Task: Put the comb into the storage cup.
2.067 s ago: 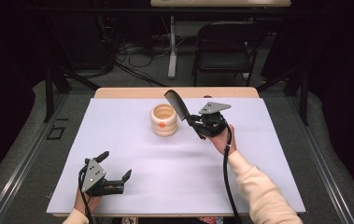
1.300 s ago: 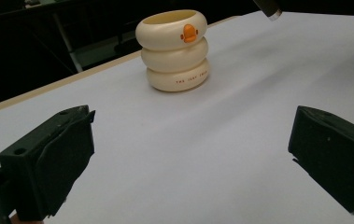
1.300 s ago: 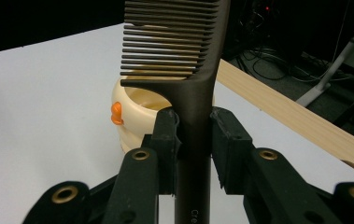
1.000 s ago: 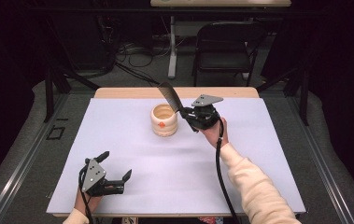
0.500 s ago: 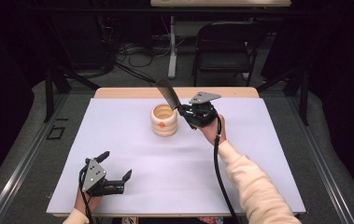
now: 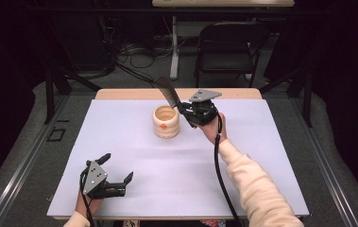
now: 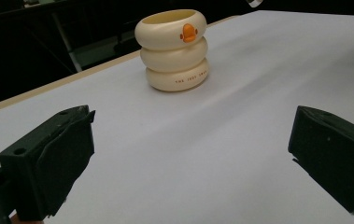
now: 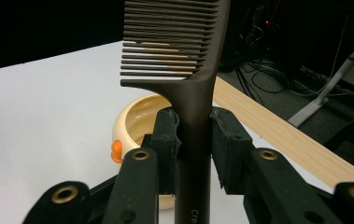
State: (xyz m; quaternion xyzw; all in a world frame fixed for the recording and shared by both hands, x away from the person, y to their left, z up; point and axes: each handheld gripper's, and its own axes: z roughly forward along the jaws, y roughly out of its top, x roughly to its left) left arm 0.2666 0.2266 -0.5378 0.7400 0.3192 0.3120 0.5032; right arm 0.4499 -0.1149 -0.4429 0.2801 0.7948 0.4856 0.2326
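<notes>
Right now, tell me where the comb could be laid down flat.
Bare white table right of the right gripper, and the wide middle strip between the cup and the left gripper. Crowded where the comb hangs over the cup.

White table surface (image 6: 261, 156) is seen unobstructed across near, left and right areas. One standing obstacle is noted: cream ringed cup (image 6: 166, 121), upright at centre-far. Its right flank is crowded by the right gripper (image 6: 182, 109), jaws clamped on a dark comb (image 6: 167, 92) which is held tilted up over the cup's rim, so approach from above/right is blocked. Left gripper (image 6: 117, 177) rests at near-left edge, jaws spread, w/ bare surface betw. it and cup. Cup's left and near sides are left free.
</notes>
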